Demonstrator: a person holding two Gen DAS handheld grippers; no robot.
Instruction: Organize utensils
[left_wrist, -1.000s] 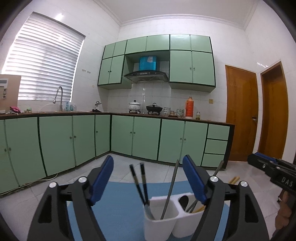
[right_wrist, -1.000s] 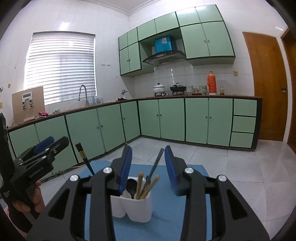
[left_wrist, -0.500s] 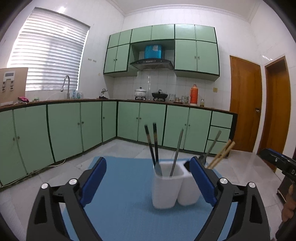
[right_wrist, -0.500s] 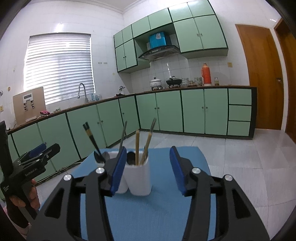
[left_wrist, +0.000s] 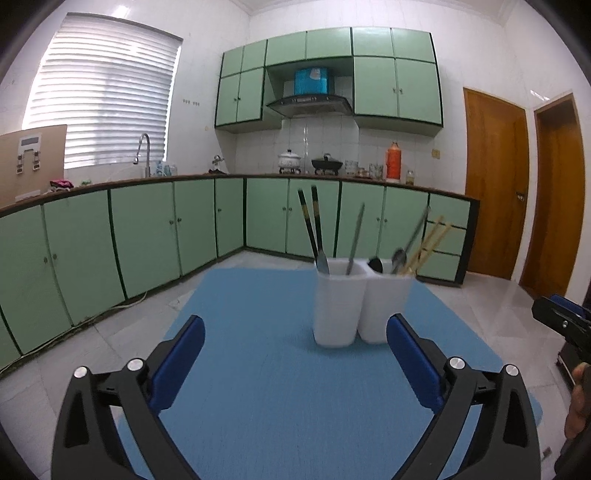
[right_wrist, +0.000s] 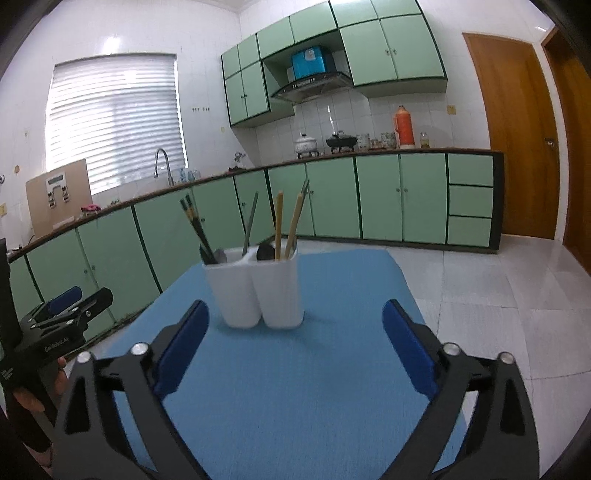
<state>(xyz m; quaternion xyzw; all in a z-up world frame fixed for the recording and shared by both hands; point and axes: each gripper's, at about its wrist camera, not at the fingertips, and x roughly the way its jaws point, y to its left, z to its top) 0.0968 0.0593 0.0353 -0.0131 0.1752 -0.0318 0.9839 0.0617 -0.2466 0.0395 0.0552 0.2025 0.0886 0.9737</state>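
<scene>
White two-cup holder (left_wrist: 345, 306), upright utensils (left_wrist: 314, 225) inside

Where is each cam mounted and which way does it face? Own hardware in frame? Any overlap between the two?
Left wrist: on the left gripper, looking forward and slightly down at the white utensil holder on the blue mat; its open fingers show, plus the right gripper at the right edge.
Right wrist: on the right gripper, facing the same holder; open fingers, with the left gripper at the left edge.
Shared: holder, mat, green cabinets, wooden door.
</scene>
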